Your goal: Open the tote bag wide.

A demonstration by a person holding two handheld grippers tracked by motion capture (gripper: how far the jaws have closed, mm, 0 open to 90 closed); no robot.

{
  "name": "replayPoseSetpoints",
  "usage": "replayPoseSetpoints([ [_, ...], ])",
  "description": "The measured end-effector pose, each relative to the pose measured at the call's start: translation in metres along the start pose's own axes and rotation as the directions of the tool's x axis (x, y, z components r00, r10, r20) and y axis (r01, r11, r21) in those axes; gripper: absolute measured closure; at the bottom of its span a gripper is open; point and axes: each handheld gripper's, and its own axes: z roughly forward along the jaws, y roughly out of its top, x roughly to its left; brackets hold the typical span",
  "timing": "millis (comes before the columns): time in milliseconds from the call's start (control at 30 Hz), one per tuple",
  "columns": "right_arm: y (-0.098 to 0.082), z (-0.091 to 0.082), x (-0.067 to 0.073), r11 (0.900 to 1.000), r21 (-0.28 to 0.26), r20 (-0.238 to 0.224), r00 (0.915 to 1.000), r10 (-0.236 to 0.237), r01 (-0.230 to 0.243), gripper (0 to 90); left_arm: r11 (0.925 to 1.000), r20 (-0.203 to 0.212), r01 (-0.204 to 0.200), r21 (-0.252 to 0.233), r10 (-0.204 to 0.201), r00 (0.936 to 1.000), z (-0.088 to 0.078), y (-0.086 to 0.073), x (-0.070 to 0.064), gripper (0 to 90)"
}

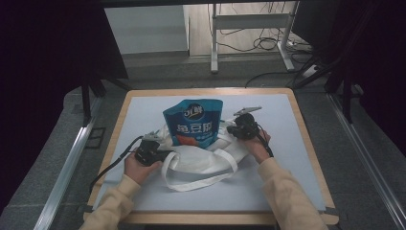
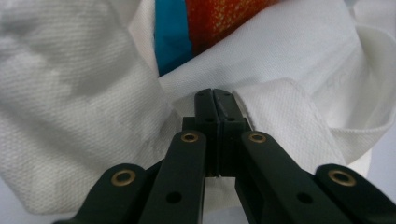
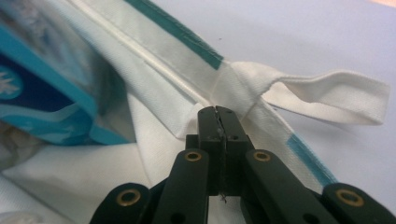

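Jaws of both grippers are closed, each pinching the white tote bag (image 1: 201,160) at its mouth: left gripper (image 1: 154,146) on the rim at about 9 o'clock of the blue pouch (image 1: 193,122), right gripper (image 1: 239,125) on the rim at about 3 o'clock, beside a handle (image 3: 327,95) root. Pouch stands upright between them near bench (image 1: 297,143) centre, lower part inside the bag, long axis vertical. Both hands look about equally near; next move likely turns on drawing the rim upward around the pouch.
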Motion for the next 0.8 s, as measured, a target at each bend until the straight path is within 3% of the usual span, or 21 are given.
replayPoseSetpoints([
  [367, -0.002, 0.008, -0.003, 1.0, 0.009, 0.009, 0.9995, 0.03, -0.03, 89.4, 0.9998, -0.018, -0.018, 0.008, 0.018, 0.9997, 0.006, -0.005, -0.004, 90.0],
  [567, -0.003, 0.013, -0.002, 0.999, 0.028, 0.031, 0.9993, 0.02, -0.021, 89.4, 0.9991, -0.026, -0.035, 0.023, 0.035, 0.999, 0.009, -0.007, -0.007, 90.0],
  [800, -0.004, 0.009, -0.004, 1.0, 0.002, 0.011, 0.9996, 0.026, -0.026, 89.3, 0.9995, -0.02, -0.033, -0.002, 0.033, 0.9993, 0.006, -0.005, -0.005, 90.0],
])
